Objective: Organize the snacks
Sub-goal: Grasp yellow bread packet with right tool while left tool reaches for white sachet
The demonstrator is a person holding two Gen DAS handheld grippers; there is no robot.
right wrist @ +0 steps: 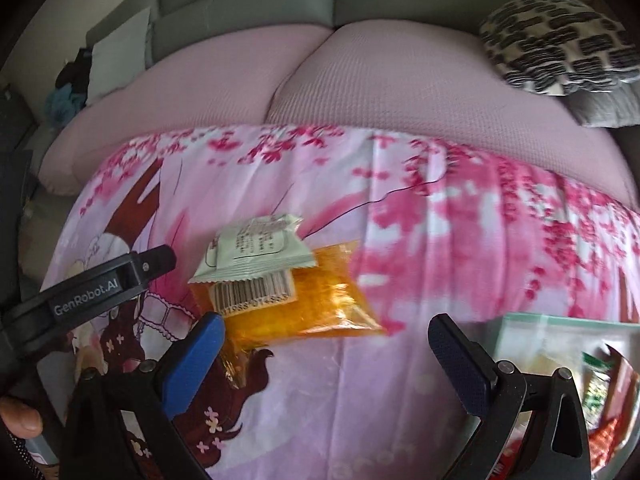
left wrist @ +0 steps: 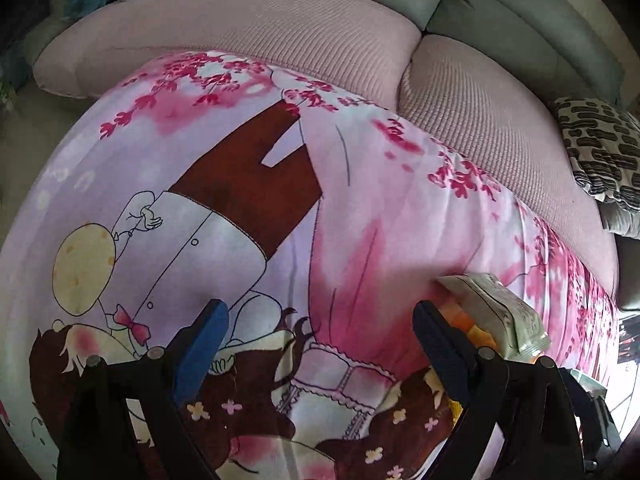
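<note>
A pale green snack packet [right wrist: 256,248] lies on top of an orange snack packet [right wrist: 312,300] on the pink printed cloth [right wrist: 400,380]. The same pile shows in the left wrist view, the pale packet [left wrist: 500,312] over the orange one [left wrist: 468,320], just right of my left gripper. My left gripper [left wrist: 320,320] is open and empty above the cloth; it also shows in the right wrist view [right wrist: 120,276]. My right gripper [right wrist: 326,336] is open and empty, its left finger [right wrist: 196,356] next to the orange packet.
A clear container [right wrist: 568,356] with several wrapped snacks sits at the right. Pink sofa cushions [right wrist: 400,100] lie behind the cloth. A black-and-white patterned pillow [right wrist: 556,40] is at the back right.
</note>
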